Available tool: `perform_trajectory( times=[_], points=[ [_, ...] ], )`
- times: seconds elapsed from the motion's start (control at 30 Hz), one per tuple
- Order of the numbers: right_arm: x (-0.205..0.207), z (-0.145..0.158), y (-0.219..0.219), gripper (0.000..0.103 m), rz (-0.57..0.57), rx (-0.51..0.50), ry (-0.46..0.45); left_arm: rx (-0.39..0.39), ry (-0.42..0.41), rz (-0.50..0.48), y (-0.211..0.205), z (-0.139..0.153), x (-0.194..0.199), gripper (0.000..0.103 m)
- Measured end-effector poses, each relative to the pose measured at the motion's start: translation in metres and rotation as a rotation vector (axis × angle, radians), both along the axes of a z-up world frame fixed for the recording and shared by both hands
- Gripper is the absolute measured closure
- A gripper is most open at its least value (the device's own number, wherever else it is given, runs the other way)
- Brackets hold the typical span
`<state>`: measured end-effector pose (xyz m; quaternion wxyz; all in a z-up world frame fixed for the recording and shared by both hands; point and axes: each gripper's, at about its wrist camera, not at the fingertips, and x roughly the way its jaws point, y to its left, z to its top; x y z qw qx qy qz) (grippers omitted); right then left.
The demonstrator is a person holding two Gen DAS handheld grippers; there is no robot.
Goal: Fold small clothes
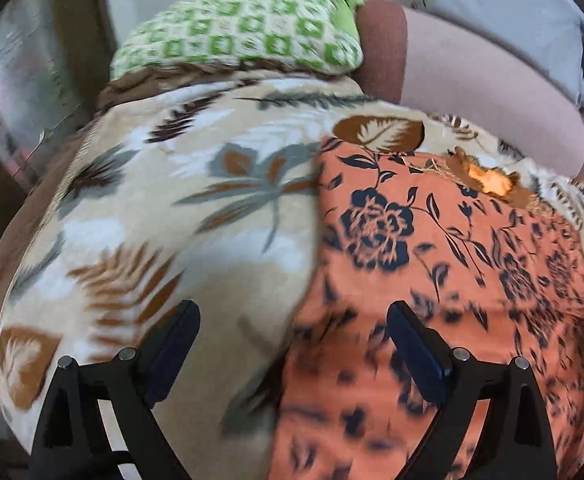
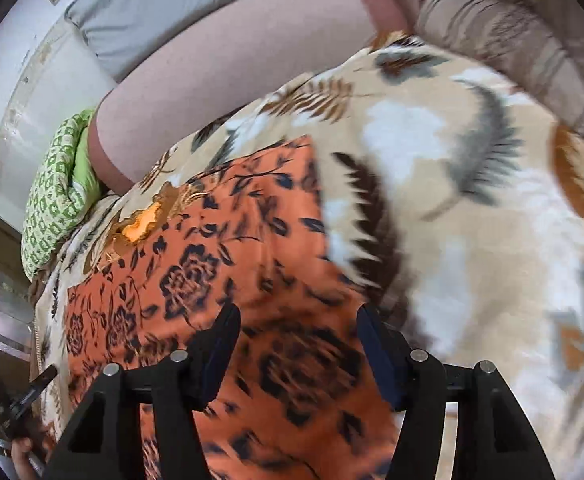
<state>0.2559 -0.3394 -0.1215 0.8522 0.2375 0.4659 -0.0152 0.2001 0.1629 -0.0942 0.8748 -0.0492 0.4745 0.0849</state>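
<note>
An orange garment with dark blue flowers (image 1: 432, 264) lies flat on a beige leaf-print blanket (image 1: 163, 208). It has a gold embroidered patch at its far end (image 1: 488, 180). My left gripper (image 1: 292, 320) is open and empty, low over the garment's left edge. In the right wrist view the same garment (image 2: 211, 264) lies spread out, and my right gripper (image 2: 298, 328) is open and empty just above its near right part. The embroidered patch (image 2: 143, 220) shows at the far left.
A green and white patterned pillow (image 1: 243, 24) lies at the blanket's far end. A pinkish bolster (image 1: 492, 80) and a grey pillow (image 1: 512, 4) lie behind. A striped cushion (image 2: 512, 32) sits at the far right. The other gripper (image 2: 15, 404) shows at lower left.
</note>
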Motion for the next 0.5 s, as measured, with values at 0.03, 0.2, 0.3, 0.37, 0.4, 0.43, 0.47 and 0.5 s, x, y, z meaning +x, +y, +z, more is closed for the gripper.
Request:
perform_trajectory(
  times=[0.03, 0.2, 0.3, 0.37, 0.4, 0.43, 0.47, 0.5],
  points=[
    [-0.011, 0.003, -0.003, 0.039, 0.000, 0.031, -0.012, -0.016, -0.008, 0.013, 0.006, 0.005, -0.016, 0.008],
    [-0.079, 0.008, -0.014, 0.037, 0.044, 0.133, -0.019, -0.115, -0.004, 0.070, 0.027, 0.009, -0.091, 0.008],
    [-0.120, 0.004, -0.014, 0.037, 0.112, 0.138, 0.016, -0.192, 0.027, 0.082, 0.030, -0.003, -0.142, 0.008],
    [-0.150, 0.004, -0.017, 0.037, 0.177, 0.121, 0.040, -0.228, 0.047, 0.073, 0.027, -0.011, -0.169, 0.008],
    [-0.158, 0.003, -0.018, 0.037, 0.194, 0.109, 0.048, -0.238, 0.053, 0.063, 0.026, -0.013, -0.179, 0.008],
    [-0.170, 0.002, -0.021, 0.037, 0.205, 0.099, 0.057, -0.246, 0.063, 0.055, 0.024, -0.017, -0.190, 0.008],
    [-0.183, -0.001, -0.026, 0.037, 0.211, 0.099, 0.072, -0.247, 0.070, 0.051, 0.022, -0.021, -0.197, 0.008],
    [-0.193, -0.003, -0.031, 0.037, 0.207, 0.103, 0.081, -0.246, 0.082, 0.045, 0.020, -0.025, -0.205, 0.008]
  ],
)
